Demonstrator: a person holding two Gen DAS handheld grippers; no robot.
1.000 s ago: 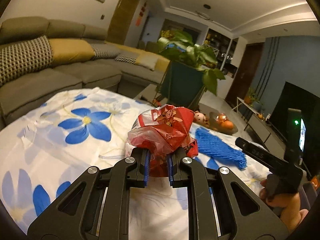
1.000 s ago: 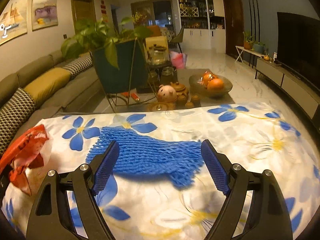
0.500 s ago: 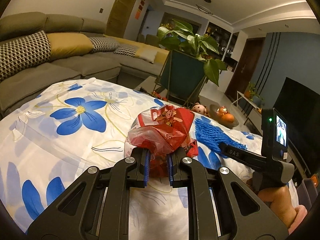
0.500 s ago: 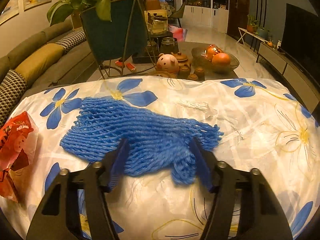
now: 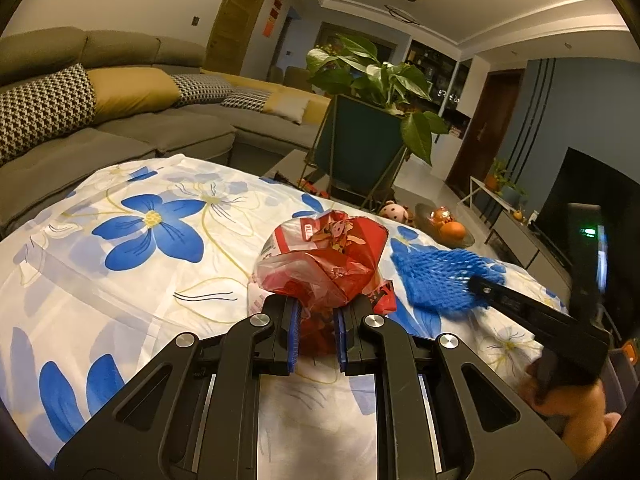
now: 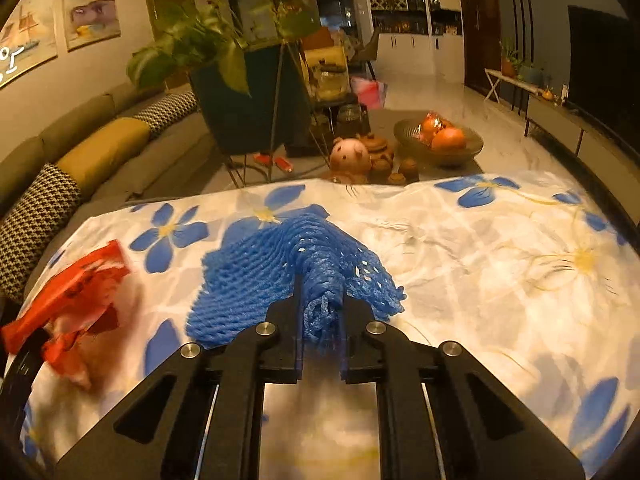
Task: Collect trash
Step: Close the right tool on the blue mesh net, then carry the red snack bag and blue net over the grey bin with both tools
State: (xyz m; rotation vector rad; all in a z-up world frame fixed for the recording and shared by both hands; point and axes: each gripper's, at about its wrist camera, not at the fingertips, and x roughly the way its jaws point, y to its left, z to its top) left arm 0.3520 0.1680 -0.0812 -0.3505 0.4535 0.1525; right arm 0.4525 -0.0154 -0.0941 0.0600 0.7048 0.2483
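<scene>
With both pieces of litter now between jaws, pickup looks nearly done. Left gripper point(image 5: 316, 334) is clamped on the crumpled red plastic wrapper point(image 5: 324, 256), which sits bunched over the flowered tablecloth point(image 5: 120, 280). Right gripper point(image 6: 322, 334) is closing, its jaws pinching a gathered fold of the blue foam fruit net point(image 6: 280, 264); the rest of the net drapes on the cloth. No bin in either view. Remaining, by my reading: lift both, carry off, drop.
</scene>
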